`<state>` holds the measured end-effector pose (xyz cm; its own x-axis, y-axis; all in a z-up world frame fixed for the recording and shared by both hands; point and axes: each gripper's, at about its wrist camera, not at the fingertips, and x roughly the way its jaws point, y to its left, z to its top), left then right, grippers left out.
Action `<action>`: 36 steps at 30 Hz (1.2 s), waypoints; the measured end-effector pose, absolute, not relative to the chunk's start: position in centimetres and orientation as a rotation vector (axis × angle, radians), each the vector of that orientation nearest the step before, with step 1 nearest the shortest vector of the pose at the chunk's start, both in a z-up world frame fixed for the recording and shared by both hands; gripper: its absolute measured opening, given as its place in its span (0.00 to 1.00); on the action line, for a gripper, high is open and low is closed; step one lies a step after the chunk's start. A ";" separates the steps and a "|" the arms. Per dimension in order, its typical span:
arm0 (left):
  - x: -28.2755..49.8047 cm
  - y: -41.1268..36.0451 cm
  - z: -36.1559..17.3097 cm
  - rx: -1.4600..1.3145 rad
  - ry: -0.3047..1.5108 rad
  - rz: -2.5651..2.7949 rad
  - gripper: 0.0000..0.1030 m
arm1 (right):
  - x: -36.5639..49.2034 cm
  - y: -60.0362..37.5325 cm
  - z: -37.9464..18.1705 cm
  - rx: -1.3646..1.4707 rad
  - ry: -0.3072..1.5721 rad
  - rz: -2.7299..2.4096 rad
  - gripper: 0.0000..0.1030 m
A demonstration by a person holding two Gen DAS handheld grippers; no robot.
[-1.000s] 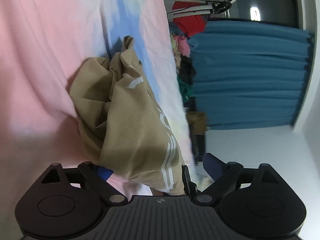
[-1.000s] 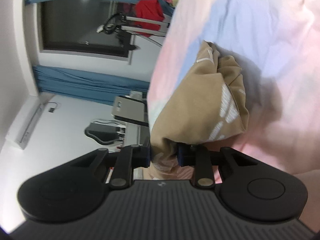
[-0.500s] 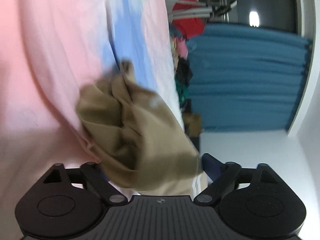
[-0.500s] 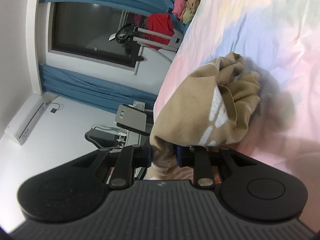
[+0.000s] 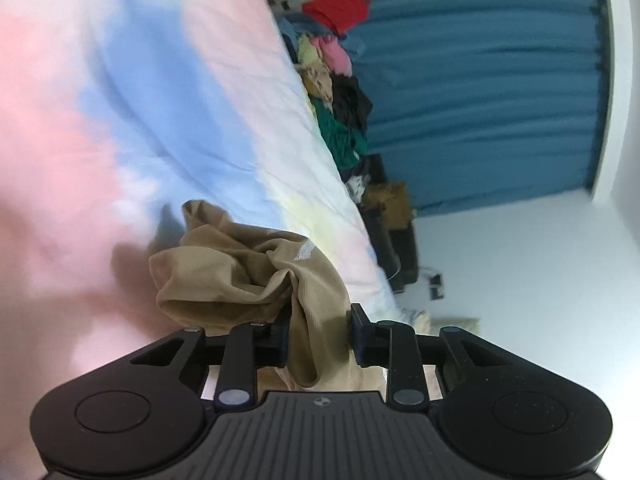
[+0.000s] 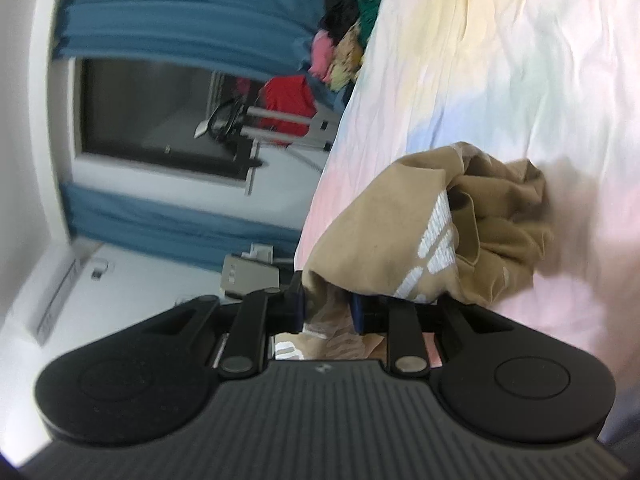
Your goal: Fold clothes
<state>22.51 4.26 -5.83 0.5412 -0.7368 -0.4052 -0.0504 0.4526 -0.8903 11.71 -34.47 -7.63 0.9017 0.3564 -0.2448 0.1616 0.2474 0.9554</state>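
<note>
Cloth [image 5: 224, 276] bunches just ahead of both grippers, hanging over the sheet [image 5: 160, 100]. Left gripper [image 5: 318, 336] is closing on one fold; right gripper [image 6: 328, 308] clamps another.

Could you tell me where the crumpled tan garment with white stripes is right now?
The crumpled tan garment with white stripes bunches low-centre in both wrist views, gripped between both grippers' jaws, above the pastel bedsheet.

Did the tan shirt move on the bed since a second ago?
Yes. In the left wrist view the tan shirt slid down the picture, away from the blue patch of the bedsheet, now bunched between the closing left gripper.
</note>
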 end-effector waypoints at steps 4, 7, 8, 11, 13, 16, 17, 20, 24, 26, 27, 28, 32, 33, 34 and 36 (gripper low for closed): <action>30.9 -2.3 -1.9 -0.953 0.898 -0.567 0.25 | 15.3 -39.5 -4.1 1.291 0.406 0.086 0.25; 37.6 -7.6 0.6 -0.903 0.864 -0.609 0.24 | 19.1 -43.8 -0.4 1.201 0.336 0.039 0.25; 39.7 -9.2 1.5 -0.901 0.853 -0.631 0.24 | 20.5 -45.2 0.8 1.168 0.308 0.019 0.25; 45.7 -14.1 2.5 -0.882 0.802 -0.689 0.24 | 24.2 -48.9 3.4 1.056 0.231 -0.025 0.25; 48.8 -17.4 2.6 -0.874 0.788 -0.717 0.24 | 26.3 -50.7 4.0 0.987 0.190 -0.055 0.25; 52.6 -21.2 0.6 -0.844 0.799 -0.737 0.24 | 29.0 -52.9 2.6 0.892 0.159 -0.106 0.25; 53.3 -22.1 -0.3 -0.821 0.805 -0.738 0.24 | 29.7 -53.5 1.5 0.875 0.159 -0.119 0.25; 55.0 -24.1 -3.9 -0.760 0.845 -0.733 0.24 | 31.1 -54.5 -3.3 0.874 0.202 -0.161 0.25; 54.4 -22.5 -11.0 -0.677 0.948 -0.708 0.24 | 31.3 -54.3 -10.2 0.929 0.317 -0.200 0.25; 53.8 -20.6 -13.9 -0.663 0.987 -0.713 0.24 | 30.3 -53.2 -12.9 0.970 0.362 -0.206 0.25; 53.5 -19.7 -15.2 -0.666 0.999 -0.719 0.24 | 29.6 -52.4 -14.0 0.986 0.378 -0.202 0.25; 53.2 -18.7 -16.5 -0.671 1.010 -0.723 0.24 | 29.0 -51.7 -14.7 0.992 0.390 -0.196 0.25; 52.1 -16.0 -20.2 -0.654 1.035 -0.712 0.24 | 26.6 -48.3 -17.5 1.003 0.462 -0.207 0.25; 52.0 -15.7 -20.8 -0.634 1.035 -0.708 0.24 | 26.2 -47.7 -18.4 1.016 0.490 -0.220 0.25; 51.8 -15.4 -21.5 -0.613 1.036 -0.704 0.26 | 26.0 -47.1 -19.2 1.017 0.519 -0.235 0.25; 51.4 -14.9 -22.3 -0.565 1.030 -0.708 0.31 | 25.4 -46.0 -20.5 1.010 0.562 -0.264 0.28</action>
